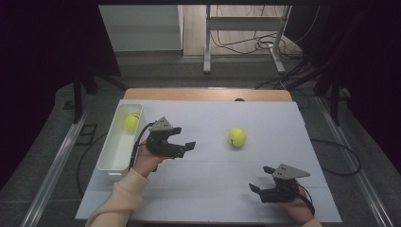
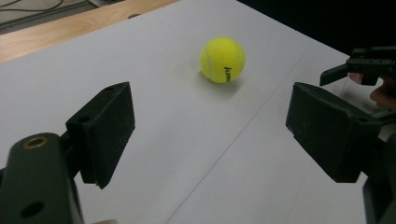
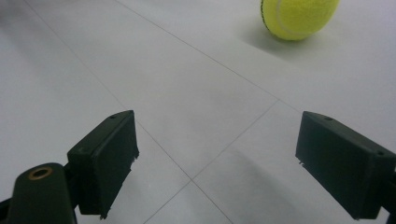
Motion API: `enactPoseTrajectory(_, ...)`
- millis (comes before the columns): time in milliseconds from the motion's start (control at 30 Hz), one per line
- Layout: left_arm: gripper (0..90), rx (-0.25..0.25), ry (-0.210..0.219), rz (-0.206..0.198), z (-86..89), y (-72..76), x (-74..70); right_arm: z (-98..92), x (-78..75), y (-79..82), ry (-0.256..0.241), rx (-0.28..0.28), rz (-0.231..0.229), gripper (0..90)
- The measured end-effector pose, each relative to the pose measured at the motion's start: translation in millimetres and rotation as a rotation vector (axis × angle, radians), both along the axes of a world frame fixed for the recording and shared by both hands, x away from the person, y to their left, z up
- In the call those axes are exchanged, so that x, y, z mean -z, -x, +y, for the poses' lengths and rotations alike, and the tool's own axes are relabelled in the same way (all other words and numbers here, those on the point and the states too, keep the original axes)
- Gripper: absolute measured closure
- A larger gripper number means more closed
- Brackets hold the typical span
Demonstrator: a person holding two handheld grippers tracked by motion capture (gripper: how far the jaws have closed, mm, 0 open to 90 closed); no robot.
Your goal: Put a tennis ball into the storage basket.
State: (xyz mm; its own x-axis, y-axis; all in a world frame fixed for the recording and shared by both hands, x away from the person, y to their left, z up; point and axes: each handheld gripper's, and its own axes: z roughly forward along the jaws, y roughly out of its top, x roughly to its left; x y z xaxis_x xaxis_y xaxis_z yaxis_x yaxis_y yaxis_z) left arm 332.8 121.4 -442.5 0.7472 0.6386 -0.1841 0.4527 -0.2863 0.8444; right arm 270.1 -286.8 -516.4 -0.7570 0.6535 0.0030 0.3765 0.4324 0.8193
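A yellow tennis ball [image 1: 237, 137] lies loose on the white table cover [image 1: 213, 189], right of centre and well apart from the white bin [image 1: 109, 161] at the table's left edge, where a second ball [image 1: 132, 122] already sits at the far end. The left gripper [image 1: 182, 142] hovers just beside the bin with its jaws spread wide and nothing between them, pointed toward the loose ball, which the left gripper view shows ahead [image 2: 222, 60]. The right gripper [image 1: 261, 187] rests near the table's near right edge, its jaws also spread and empty. The likely work is carrying the loose ball to the bin, and the main risk is its roundness: if one jaw touches it before the other, it may roll off across the smooth cover toward the edge. A grip closing off-centre or too high could squeeze it out sideways.
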Motion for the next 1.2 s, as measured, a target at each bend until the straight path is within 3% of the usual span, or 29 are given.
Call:
enactPoseTrajectory(633, 16.0, 0.058, -0.038, 0.023, -30.3, -10.7, 9.4, -0.4, 0.7, -0.2, 0.002, 0.001, -0.001, 13.1)
enactPoseTrajectory(1200, 15.0, 0.074, -0.081, 0.047, -50.3, -21.3, 17.4, -0.2, 0.7, -0.4, 0.006, -0.006, -0.005, 13.1)
